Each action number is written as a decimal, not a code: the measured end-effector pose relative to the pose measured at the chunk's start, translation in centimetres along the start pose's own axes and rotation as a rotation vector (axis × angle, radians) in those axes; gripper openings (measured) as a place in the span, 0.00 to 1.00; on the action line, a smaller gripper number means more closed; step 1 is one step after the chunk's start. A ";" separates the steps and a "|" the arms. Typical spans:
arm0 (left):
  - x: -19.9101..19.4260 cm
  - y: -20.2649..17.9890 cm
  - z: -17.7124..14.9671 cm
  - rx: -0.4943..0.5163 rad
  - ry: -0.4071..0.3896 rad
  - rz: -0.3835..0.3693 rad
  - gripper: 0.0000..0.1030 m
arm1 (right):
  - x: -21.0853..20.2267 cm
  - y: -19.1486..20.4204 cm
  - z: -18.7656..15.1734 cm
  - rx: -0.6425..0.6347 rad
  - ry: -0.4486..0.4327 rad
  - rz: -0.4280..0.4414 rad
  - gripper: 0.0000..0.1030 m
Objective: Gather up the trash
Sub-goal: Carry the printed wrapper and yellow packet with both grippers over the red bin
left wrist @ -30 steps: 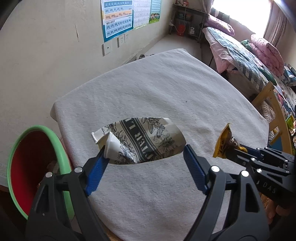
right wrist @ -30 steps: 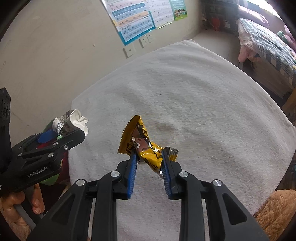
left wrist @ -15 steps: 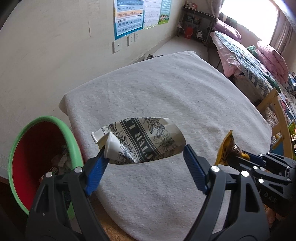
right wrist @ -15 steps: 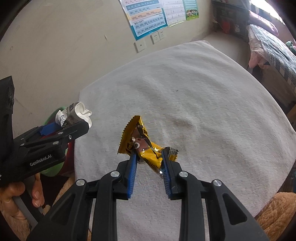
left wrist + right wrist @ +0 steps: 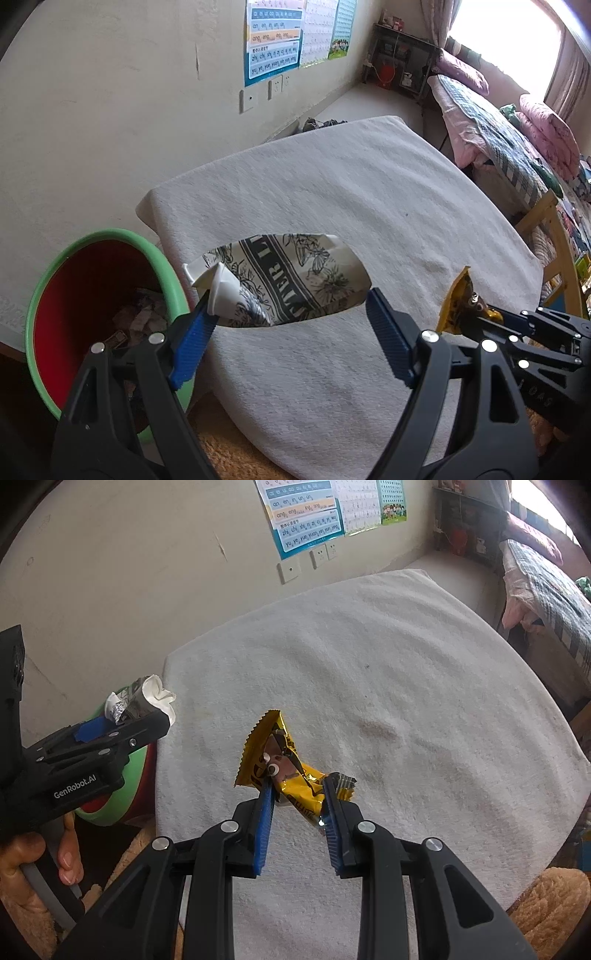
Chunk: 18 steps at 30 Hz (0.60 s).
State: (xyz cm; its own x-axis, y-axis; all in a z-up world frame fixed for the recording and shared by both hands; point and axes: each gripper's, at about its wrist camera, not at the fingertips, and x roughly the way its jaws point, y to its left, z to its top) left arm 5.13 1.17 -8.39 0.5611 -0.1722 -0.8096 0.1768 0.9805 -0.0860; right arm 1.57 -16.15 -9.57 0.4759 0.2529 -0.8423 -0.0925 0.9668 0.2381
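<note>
We see a white towel-covered table (image 5: 332,206) filling most of both views, with a green-rimmed red trash bin (image 5: 92,295) at its left edge, scraps inside. Our left gripper (image 5: 288,321) clamps a crushed printed paper cup (image 5: 284,280) beside the bin's rim. Our right gripper (image 5: 297,805) has its jaws pressed together on a yellow snack wrapper (image 5: 277,764) above the towel.
</note>
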 end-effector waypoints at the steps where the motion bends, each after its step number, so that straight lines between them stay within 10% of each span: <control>1: -0.1 0.3 0.0 -0.006 -0.002 0.001 0.76 | -0.2 0.3 0.1 -0.010 -0.004 -0.001 0.25; 18: -1.4 6.5 -1.3 -0.107 -0.026 0.055 0.76 | -0.4 4.6 1.3 -0.111 -0.012 0.005 0.25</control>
State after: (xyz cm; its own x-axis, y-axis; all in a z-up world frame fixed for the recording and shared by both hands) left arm 4.43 7.86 -8.63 0.5884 -0.1186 -0.7998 0.0588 0.9928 -0.1040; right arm 2.09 -11.87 -7.54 0.4859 0.2579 -0.8351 -0.1906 0.9637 0.1868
